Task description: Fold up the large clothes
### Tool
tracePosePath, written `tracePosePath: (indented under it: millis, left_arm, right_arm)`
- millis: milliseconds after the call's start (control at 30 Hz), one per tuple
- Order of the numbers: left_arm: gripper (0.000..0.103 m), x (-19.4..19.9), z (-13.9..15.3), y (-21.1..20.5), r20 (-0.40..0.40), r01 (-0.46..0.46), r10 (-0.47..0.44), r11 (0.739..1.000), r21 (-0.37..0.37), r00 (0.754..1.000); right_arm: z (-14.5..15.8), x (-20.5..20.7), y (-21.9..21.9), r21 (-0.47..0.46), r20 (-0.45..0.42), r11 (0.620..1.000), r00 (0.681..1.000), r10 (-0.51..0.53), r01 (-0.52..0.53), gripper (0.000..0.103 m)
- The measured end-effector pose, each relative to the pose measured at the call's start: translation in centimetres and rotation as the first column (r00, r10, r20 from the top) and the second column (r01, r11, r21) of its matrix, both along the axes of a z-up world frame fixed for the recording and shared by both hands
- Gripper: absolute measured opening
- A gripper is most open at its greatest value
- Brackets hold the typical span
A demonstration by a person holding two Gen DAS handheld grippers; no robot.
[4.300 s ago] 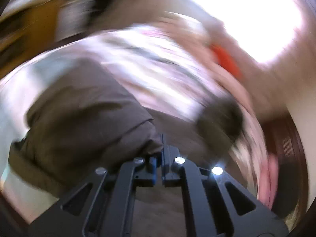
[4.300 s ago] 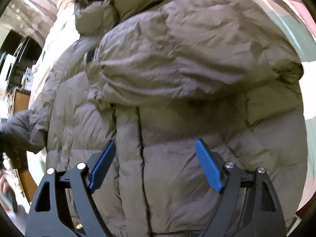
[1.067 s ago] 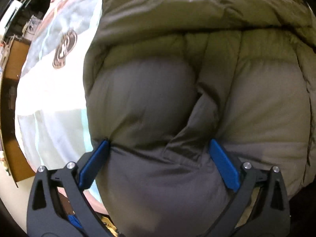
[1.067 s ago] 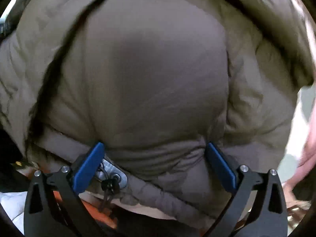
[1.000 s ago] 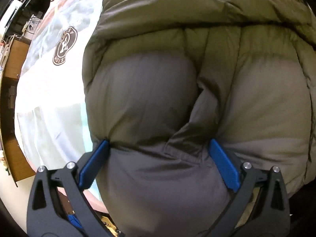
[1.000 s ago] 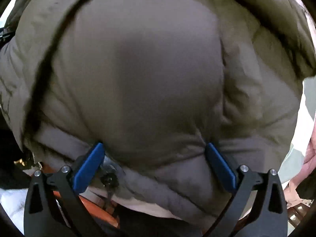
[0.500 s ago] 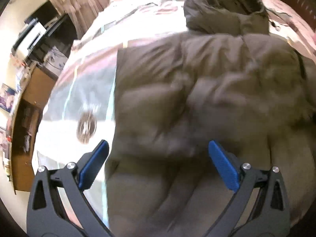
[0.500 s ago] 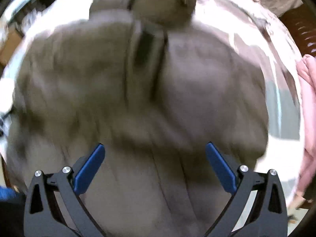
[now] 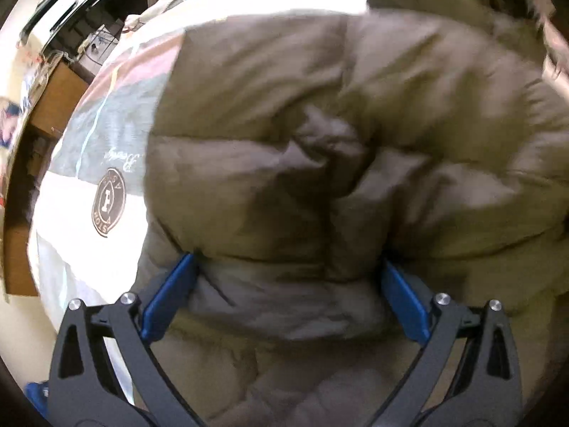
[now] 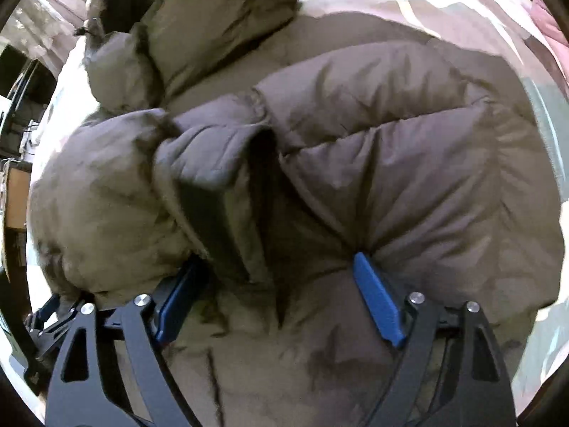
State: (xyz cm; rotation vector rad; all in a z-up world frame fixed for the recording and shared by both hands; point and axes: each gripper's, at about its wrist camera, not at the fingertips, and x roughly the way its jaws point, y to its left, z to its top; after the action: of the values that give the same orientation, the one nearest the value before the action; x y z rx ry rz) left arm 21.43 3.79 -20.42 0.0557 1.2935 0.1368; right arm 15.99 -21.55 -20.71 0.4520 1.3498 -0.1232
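An olive-brown puffer jacket [image 9: 355,124] lies on a bed and fills both views. Both sleeves are folded across its front. In the right wrist view the jacket [image 10: 409,163] shows its hood [image 10: 199,25] at the top and the two sleeve cuffs meeting at the middle. My left gripper [image 9: 288,284] is open, its blue pads pressed against a puffy fold of the left side. My right gripper [image 10: 281,277] is open, its pads pressed into the fabric just below the crossed sleeves.
The bed cover [image 9: 106,163] is white, grey and pink with a round brown logo [image 9: 108,206], left of the jacket. A wooden desk and shelves [image 9: 46,99] stand beyond the bed's left edge. Pink bedding [image 10: 547,17] lies at the far right.
Both grippers have come down from a higher view over the whole jacket to press into its lower front. Both stayed open.
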Motion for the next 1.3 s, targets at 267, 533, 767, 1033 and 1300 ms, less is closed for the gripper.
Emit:
tracePosePath:
  millis: [267,533,767,1033,1300]
  left_arm:
    - [0.101,1.7,1.0,1.8,0.081,-0.132,0.135,0.991,-0.037,0.988]
    - [0.101,1.8,-2.8,0.8,0.01,-0.097,0.096,0.994,0.048,0.995]
    - [0.101,1.2,-0.7,2.0,0.042,-0.148,0.148,0.989,-0.002,0.988]
    - [0.101,0.8,-1.6,2.8,-0.019,-0.194,0.194,0.981,-0.009,0.981]
    - [0.101,-2.2,4.8,2.2,-0.05,-0.227,0.222,0.934,-0.276,0.974]
  right_arm:
    - [5.4,0.3,0.8,0.0,0.271,0.997,0.96,-0.075,0.077,0.08]
    - [-2.5,2.3,1.1,-0.048,0.075,0.997,0.996,-0.05,0.054,0.079]
    - [-0.2,1.7,0.9,-0.023,0.117,0.998,0.992,-0.056,0.059,0.081]
    - [-0.5,-0.2,-3.6,-0.083,0.117,0.986,0.984,-0.136,0.146,0.093]
    - [6.2,0.9,-0.7,-0.09,0.34,0.986,0.935,-0.103,0.141,0.092]
